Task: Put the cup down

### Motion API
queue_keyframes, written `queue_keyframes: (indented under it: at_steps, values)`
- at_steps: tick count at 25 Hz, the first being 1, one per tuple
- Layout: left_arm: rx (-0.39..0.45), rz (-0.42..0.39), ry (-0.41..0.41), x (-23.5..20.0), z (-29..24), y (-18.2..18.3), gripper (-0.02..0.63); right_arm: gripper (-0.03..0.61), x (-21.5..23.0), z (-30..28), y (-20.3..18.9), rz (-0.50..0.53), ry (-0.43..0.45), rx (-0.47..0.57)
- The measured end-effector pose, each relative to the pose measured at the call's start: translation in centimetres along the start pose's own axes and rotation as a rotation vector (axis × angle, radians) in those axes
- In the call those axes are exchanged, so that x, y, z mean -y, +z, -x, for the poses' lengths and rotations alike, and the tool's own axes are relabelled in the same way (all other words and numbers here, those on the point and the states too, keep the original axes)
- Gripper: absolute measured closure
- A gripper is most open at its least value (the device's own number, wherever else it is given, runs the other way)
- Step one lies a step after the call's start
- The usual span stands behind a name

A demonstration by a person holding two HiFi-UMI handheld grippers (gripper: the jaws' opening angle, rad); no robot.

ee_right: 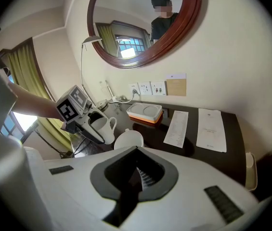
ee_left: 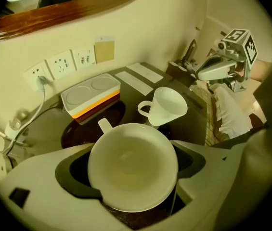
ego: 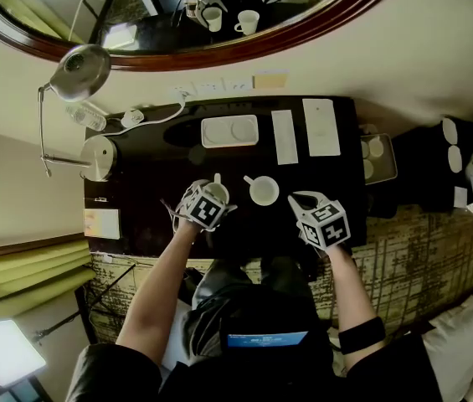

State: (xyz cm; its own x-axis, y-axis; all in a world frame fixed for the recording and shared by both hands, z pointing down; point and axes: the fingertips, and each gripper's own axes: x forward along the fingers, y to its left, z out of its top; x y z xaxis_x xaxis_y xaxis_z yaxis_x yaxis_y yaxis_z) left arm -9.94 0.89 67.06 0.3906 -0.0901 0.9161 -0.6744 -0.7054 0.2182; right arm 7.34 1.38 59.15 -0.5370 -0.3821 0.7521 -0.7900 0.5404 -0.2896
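My left gripper [ego: 212, 194] is shut on a white cup [ee_left: 133, 165], whose round body fills the space between the jaws. The cup stands upright with its handle toward the wall. From the right gripper view, this held cup [ee_right: 100, 127] hangs over the dark table's [ego: 161, 182] near left part. A second white cup [ego: 263, 191] stands on the table just to its right, handle to the left. My right gripper [ego: 303, 200] is shut and holds nothing, near the table's front edge, right of the second cup [ee_right: 128, 139].
A white tray with an orange edge [ego: 229, 131] sits at the back by the wall sockets. Two paper sheets [ego: 284, 136] lie to its right. A lamp with a round base [ego: 98, 157] stands at the table's left end. A round wall mirror [ego: 177, 15] hangs above.
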Motion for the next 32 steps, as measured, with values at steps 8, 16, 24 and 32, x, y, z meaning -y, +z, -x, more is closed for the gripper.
queue_keyframes:
  at_steps: [8,16,24,32]
  values:
    - [-0.02,-0.017,0.006,0.4,-1.5,-1.2,0.166,0.577,0.4,0.2,-0.2,-0.005,-0.014,-0.005]
    - [-0.01,-0.057,0.023,0.5,-2.2,-1.4,0.166,0.577,0.4,0.5,-0.3,-0.006,-0.023,-0.007]
    - [0.004,-0.134,0.062,0.3,-2.2,-1.4,0.12,0.577,0.1,0.3,-0.7,-0.003,-0.024,-0.005]
    - [0.078,-0.177,0.038,1.2,-0.6,-0.3,0.043,0.577,-0.9,0.7,-0.1,-0.001,-0.021,0.004]
